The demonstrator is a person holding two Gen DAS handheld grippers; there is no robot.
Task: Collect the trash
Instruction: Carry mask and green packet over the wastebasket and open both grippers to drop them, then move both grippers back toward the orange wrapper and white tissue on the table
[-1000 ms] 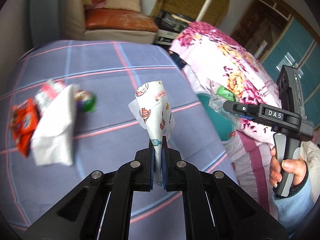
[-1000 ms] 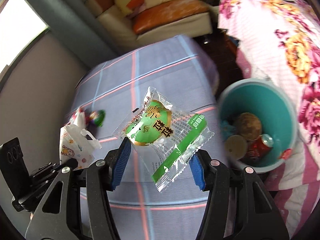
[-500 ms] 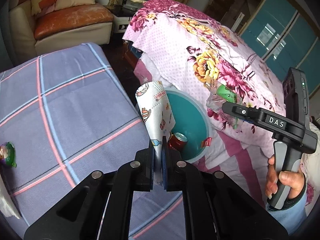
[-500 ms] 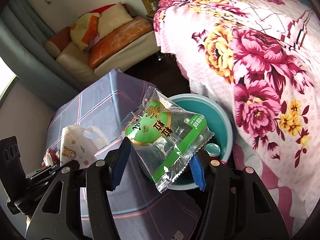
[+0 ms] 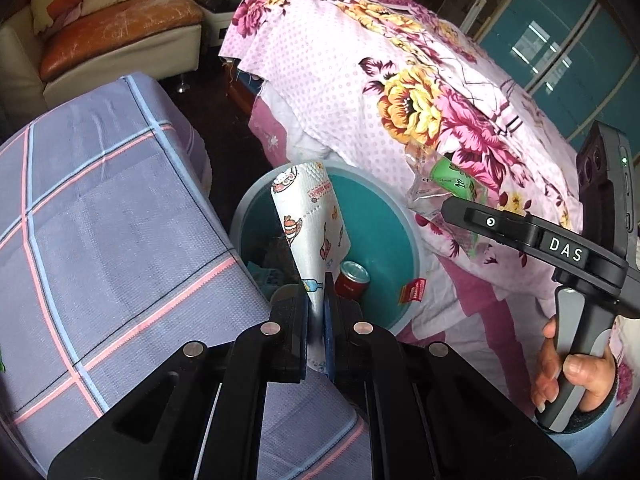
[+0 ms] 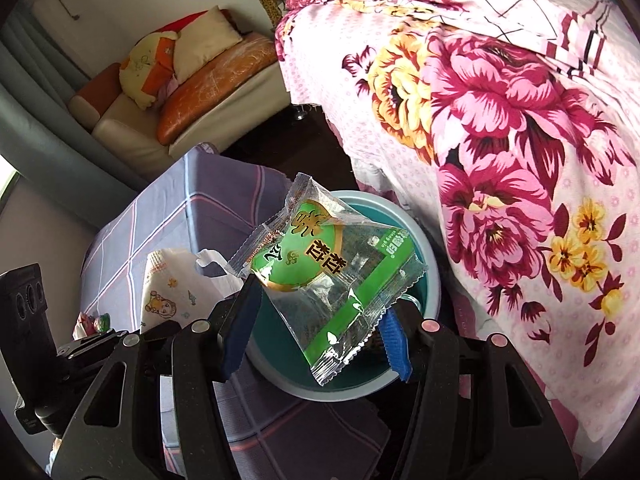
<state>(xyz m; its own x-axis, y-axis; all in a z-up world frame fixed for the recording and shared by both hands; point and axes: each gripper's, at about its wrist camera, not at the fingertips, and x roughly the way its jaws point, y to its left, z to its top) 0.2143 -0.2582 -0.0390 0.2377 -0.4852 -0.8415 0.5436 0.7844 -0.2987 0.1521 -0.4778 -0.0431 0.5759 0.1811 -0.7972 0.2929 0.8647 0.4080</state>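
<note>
My left gripper is shut on a white cartoon-printed paper wrapper, which stands up over the teal bin. A red can and other scraps lie in the bin. My right gripper is shut on a green and clear snack packet, held just above the same teal bin. In the left wrist view the right gripper shows at the right with the snack packet, held by a person's hand. The paper wrapper also shows at the left of the right wrist view.
The bin sits on the floor between a table with a purple checked cloth and a bed under a pink floral cover. A sofa with an orange cushion stands behind. More litter lies on the table.
Both grippers have swung from over the purple table to the teal bin, keeping hold of the wrapper and the packet. The litter on the table has left the left wrist view.
</note>
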